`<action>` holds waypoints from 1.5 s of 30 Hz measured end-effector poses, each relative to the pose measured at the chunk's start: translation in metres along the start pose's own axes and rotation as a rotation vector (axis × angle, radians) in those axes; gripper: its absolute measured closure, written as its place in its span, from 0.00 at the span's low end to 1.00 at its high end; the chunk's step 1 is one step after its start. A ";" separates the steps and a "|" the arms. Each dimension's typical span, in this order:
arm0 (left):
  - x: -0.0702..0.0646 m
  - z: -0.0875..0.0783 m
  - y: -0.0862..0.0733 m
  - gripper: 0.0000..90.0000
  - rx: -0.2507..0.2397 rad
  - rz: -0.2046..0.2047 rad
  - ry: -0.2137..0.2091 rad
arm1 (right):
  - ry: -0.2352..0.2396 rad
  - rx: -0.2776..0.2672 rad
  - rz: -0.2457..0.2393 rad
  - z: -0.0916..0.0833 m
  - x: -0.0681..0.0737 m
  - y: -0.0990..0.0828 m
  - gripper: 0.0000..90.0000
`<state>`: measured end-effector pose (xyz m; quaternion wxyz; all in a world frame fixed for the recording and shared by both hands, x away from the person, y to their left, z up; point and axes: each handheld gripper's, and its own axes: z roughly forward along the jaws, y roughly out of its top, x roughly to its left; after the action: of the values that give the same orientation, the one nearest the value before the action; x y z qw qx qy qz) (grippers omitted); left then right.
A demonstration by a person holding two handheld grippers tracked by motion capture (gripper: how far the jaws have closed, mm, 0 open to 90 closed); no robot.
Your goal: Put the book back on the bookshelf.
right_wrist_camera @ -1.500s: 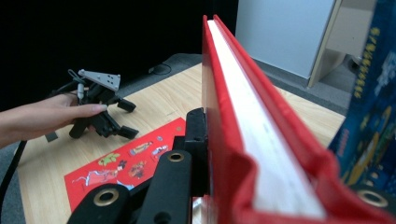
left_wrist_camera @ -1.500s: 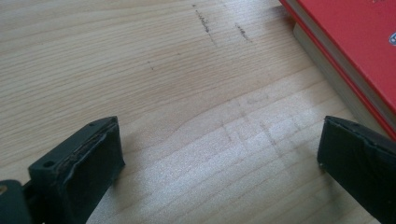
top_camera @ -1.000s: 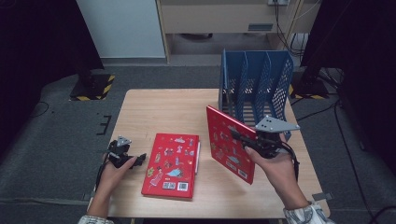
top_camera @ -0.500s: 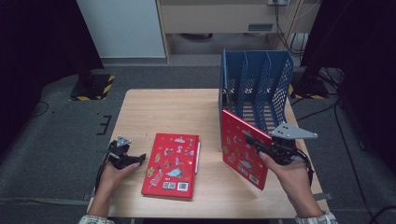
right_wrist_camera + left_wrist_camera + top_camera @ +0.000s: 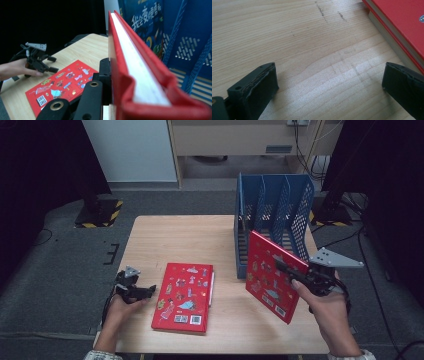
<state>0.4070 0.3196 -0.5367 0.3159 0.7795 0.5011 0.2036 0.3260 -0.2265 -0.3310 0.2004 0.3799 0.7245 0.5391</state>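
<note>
1. The left claw [image 5: 148, 291] rests low on the desk [image 5: 170, 240], well left of the rack [image 5: 272, 215], held by the person's left hand [image 5: 117, 307]. Its jaws stand wide apart with nothing between them. In the left gripper view there is bare wood between the jaws, and the right-hand jaw sits just beside the edge of the flat book [image 5: 402, 27] without clearly touching it.

2. The flat book [image 5: 184, 296] lies cover up on the desk, left of the rack and apart from it. It sits between the two claws. In the right gripper view the same book [image 5: 60, 86] lies on the desk, with the left claw [image 5: 51, 64] just past its far edge.

3. The held book [image 5: 270, 275] stands tilted on edge, lifted off the desk, right in front of the rack's open side. Its top corner overlaps the rack's front in the high view; whether they touch I cannot tell.

4. The right claw [image 5: 286, 269] is clenched on the held book, gripping it at its right edge, right of the flat book and just in front of the rack. In the right gripper view one jaw presses flat against the red cover of the held book [image 5: 140, 72], whose page edge runs away towards the rack [image 5: 190, 50].

5. The person's right hand [image 5: 327, 312] holds this claw from below.
</note>
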 end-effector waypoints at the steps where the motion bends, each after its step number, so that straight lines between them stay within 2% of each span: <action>1: 0.000 0.000 0.000 0.00 0.000 0.000 0.000 | 0.000 0.000 0.000 0.000 0.000 0.000 0.88; 10: 0.000 0.000 0.000 0.00 0.002 0.003 -0.001 | -0.030 -0.021 0.003 -0.007 -0.002 0.033 0.88; 19: 0.000 0.000 0.000 0.00 0.002 0.003 0.000 | -0.060 -0.037 0.011 -0.004 -0.009 0.051 0.88; 24: 0.000 0.000 0.000 0.00 -0.004 -0.003 0.000 | -0.117 -0.037 0.011 0.004 -0.019 0.062 0.88; 27: 0.000 0.000 0.000 0.00 -0.003 -0.003 0.000 | -0.131 -0.035 0.015 0.006 -0.023 0.066 0.88; 33: 0.000 0.000 0.000 0.00 -0.003 -0.003 0.001 | -0.180 -0.038 0.039 0.017 -0.036 0.074 0.88; 34: 0.000 0.000 0.000 0.00 -0.003 -0.003 0.001 | -0.202 -0.037 0.047 0.022 -0.042 0.076 0.88; 35: 0.000 0.000 0.000 0.00 -0.003 -0.003 0.001 | -0.202 -0.037 0.047 0.022 -0.042 0.076 0.88; 38: 0.000 0.000 0.000 0.00 0.001 0.002 0.001 | -0.241 -0.030 0.065 0.032 -0.053 0.078 0.88; 39: 0.000 0.000 0.000 0.00 0.001 0.002 0.001 | -0.241 -0.030 0.065 0.032 -0.053 0.078 0.88; 40: 0.000 0.000 0.000 0.00 -0.003 -0.003 0.001 | -0.261 -0.027 0.063 0.037 -0.057 0.080 0.88; 41: 0.000 0.000 0.000 0.00 -0.003 -0.003 0.001 | -0.261 -0.027 0.063 0.037 -0.057 0.080 0.88; 42: 0.000 0.000 0.000 0.00 -0.003 -0.004 0.001 | -0.287 -0.024 0.055 0.041 -0.059 0.082 0.88; 44: 0.000 0.000 0.000 0.00 -0.004 -0.004 0.002 | -0.291 -0.024 0.051 0.042 -0.059 0.083 0.88; 45: -0.001 0.000 0.000 0.00 -0.004 -0.005 0.002 | -0.310 -0.020 0.043 0.046 -0.060 0.083 0.88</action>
<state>0.4067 0.3192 -0.5369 0.3173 0.7774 0.5031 0.2046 0.4241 -0.2330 -0.2758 0.3020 0.4718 0.6713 0.4853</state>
